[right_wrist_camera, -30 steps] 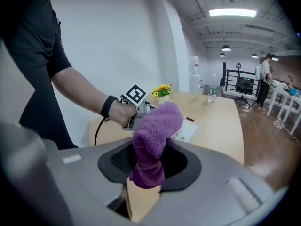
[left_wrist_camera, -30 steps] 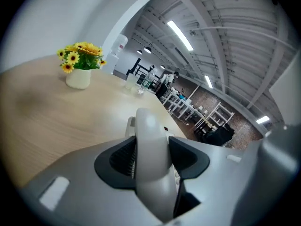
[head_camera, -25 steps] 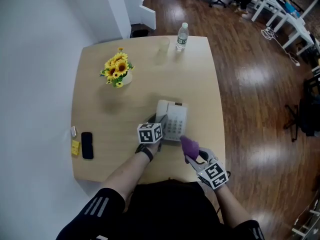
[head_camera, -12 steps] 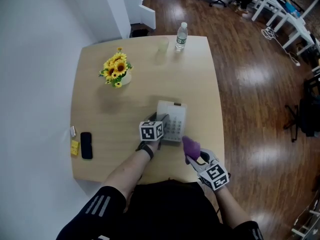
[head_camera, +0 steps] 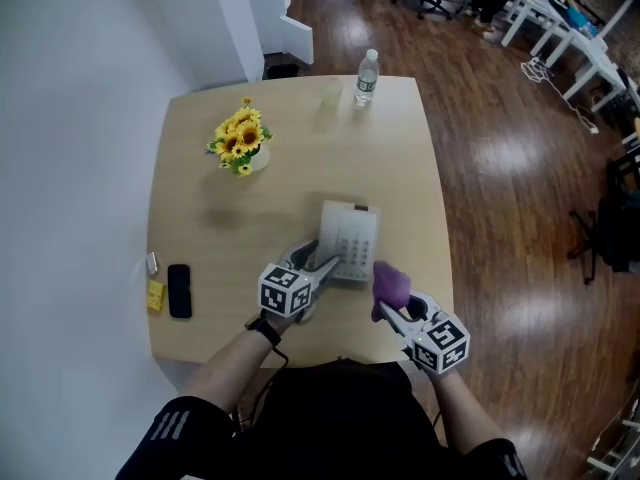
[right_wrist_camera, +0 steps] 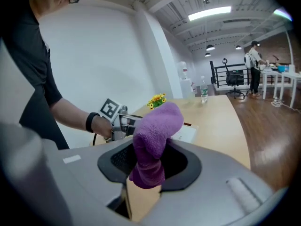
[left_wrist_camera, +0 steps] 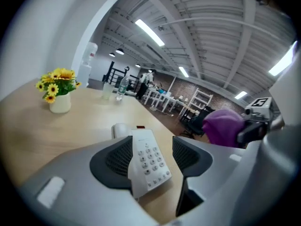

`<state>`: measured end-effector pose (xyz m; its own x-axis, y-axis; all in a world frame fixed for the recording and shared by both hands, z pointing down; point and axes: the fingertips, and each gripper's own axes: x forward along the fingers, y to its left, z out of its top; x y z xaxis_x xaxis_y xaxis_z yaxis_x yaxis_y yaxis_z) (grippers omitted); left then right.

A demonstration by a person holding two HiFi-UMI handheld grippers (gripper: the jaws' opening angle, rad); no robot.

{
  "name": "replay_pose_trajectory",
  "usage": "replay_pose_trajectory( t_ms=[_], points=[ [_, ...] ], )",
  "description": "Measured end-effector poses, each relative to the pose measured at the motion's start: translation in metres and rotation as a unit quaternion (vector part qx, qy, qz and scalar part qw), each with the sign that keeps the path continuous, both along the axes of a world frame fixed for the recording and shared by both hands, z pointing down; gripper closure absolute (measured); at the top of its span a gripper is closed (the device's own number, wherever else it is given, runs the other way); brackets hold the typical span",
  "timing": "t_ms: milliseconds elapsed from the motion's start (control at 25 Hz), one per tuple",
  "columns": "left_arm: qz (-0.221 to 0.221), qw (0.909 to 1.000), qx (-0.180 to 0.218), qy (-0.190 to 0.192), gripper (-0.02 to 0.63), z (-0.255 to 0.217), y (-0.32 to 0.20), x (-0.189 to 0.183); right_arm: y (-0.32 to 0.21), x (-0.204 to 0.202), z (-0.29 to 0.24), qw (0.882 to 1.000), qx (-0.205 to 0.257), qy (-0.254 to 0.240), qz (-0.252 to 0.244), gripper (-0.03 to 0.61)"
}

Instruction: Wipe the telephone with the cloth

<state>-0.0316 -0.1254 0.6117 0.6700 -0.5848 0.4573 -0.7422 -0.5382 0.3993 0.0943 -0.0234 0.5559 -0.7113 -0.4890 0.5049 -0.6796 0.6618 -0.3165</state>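
A white telephone (head_camera: 350,236) with a grey keypad lies flat on the wooden table (head_camera: 200,218). My left gripper (head_camera: 322,264) is open, and the phone's near left end sits between its jaws. In the left gripper view the telephone (left_wrist_camera: 148,159) fills the gap of the left gripper (left_wrist_camera: 153,149); its left pad is against the phone's side and the right pad stands a little off. My right gripper (head_camera: 398,311) is shut on a purple cloth (head_camera: 391,284), held just right of the phone's near end. The cloth (right_wrist_camera: 153,140) bulges up out of the right gripper (right_wrist_camera: 150,160), above the table.
A sunflower vase (head_camera: 240,140) stands at the back left. A water bottle (head_camera: 367,76) and a clear cup (head_camera: 331,92) are at the far edge. A black mobile phone (head_camera: 179,290) and a yellow item (head_camera: 154,295) lie near the left edge.
My left gripper has drawn back toward me, from beside the phone's left edge to its near end. The right gripper with the cloth has shifted slightly to the right.
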Motion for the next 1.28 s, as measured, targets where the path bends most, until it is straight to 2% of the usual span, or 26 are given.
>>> replay_pose_trajectory(
  t_ms=[120, 280, 360, 640, 880, 1120, 1280],
  points=[
    [0.015, 0.9996, 0.018, 0.019, 0.353, -0.019, 0.027, -0.014, 0.005, -0.007, -0.002, 1.0, -0.008, -0.02, 0.012, 0.439],
    [0.045, 0.9968, 0.012, 0.066, 0.354, -0.034, 0.068, -0.024, 0.019, -0.016, -0.009, 0.998, -0.02, -0.05, 0.015, 0.439],
    [0.055, 0.9959, 0.02, 0.069, 0.354, -0.042, 0.086, -0.028, 0.026, -0.018, -0.012, 0.998, -0.02, -0.058, 0.01, 0.439],
    [0.018, 0.9949, 0.064, 0.076, 0.354, -0.076, 0.129, -0.035, 0.055, -0.011, -0.028, 0.998, -0.003, -0.061, -0.024, 0.44],
    [-0.021, 0.9939, 0.071, 0.081, 0.356, -0.082, 0.176, -0.007, 0.1, 0.02, -0.035, 0.996, 0.013, -0.071, -0.048, 0.44],
    [-0.02, 0.9932, 0.077, 0.085, 0.356, -0.091, 0.234, 0.034, 0.153, 0.066, -0.03, 0.997, 0.018, -0.053, -0.061, 0.439],
    [-0.011, 0.9932, 0.09, 0.073, 0.356, -0.101, 0.263, 0.048, 0.179, 0.081, -0.028, 0.996, 0.012, -0.069, -0.054, 0.44]
  ],
)
